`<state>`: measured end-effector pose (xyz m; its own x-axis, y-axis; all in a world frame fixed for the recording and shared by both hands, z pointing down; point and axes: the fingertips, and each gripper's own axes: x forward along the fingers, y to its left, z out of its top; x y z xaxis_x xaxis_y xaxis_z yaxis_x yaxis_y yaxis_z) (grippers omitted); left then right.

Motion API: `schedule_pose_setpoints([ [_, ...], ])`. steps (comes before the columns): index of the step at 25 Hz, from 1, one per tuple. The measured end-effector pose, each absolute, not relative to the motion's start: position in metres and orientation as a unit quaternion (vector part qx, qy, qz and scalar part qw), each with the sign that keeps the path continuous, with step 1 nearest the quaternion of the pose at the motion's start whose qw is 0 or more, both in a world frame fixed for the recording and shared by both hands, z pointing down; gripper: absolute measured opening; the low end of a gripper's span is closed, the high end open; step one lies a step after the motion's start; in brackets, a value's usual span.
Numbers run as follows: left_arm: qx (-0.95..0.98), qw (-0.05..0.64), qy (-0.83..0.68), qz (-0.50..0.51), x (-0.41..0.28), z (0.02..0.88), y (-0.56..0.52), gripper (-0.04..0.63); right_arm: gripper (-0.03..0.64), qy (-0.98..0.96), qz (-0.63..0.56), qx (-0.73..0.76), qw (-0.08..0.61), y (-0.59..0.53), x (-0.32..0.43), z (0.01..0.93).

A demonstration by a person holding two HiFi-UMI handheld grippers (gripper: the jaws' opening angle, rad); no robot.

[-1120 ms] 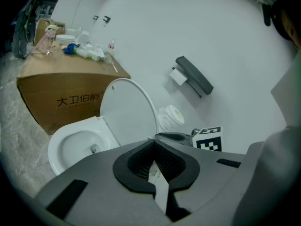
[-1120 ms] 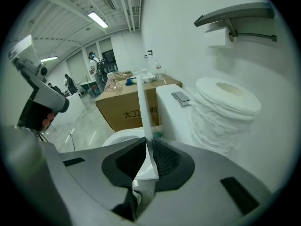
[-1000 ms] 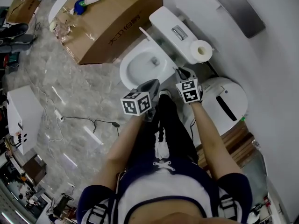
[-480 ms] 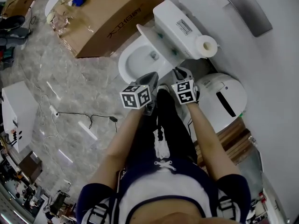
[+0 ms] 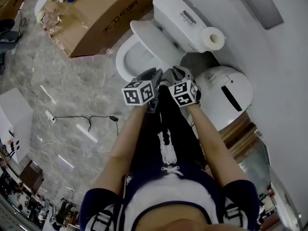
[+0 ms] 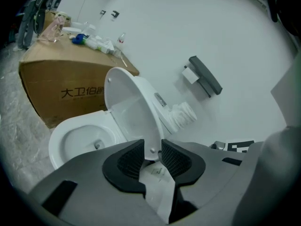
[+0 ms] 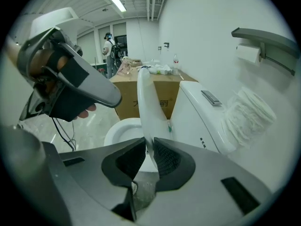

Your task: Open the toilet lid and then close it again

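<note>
Left gripper view | left claw (image 6: 153, 150) opening, toilet lid (image 6: 131, 107) between | right claw (image 7: 149, 152) grips it

Grey marble floor (image 5: 72, 95) meets a white wall (image 6: 155, 36) that carries a grey shelf (image 6: 204, 74). A cardboard box (image 5: 110, 18) stands by the wall. A strip light (image 7: 116, 2) glows on the ceiling.

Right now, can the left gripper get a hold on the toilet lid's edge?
Probably yes. The edge of the toilet lid stands between the jaws of the left gripper, which are opening, with nothing in the way. The right gripper seems closed on the same edge.
</note>
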<state>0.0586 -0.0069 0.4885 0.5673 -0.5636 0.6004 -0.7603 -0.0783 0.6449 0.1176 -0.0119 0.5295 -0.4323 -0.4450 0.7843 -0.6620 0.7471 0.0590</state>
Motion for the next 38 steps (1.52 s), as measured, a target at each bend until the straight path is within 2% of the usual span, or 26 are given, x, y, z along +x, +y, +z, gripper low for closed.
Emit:
schedule_pose_setpoints([
  [21,0.698,0.521,-0.485,0.079,0.032,0.527,0.013,0.117,0.049,-0.833,0.108,0.284,0.462,0.037,0.071,0.564],
  [25,0.686,0.523,-0.501,0.078,0.021,0.533,0.019,0.083,0.049,-0.832,0.091,0.277,0.472,0.043,0.064,0.569],
  [38,0.655,0.546,-0.517,0.070,-0.008,0.566,0.049,0.080,0.063,-0.841,0.092,0.230,0.480,0.070,0.040,0.599],
])
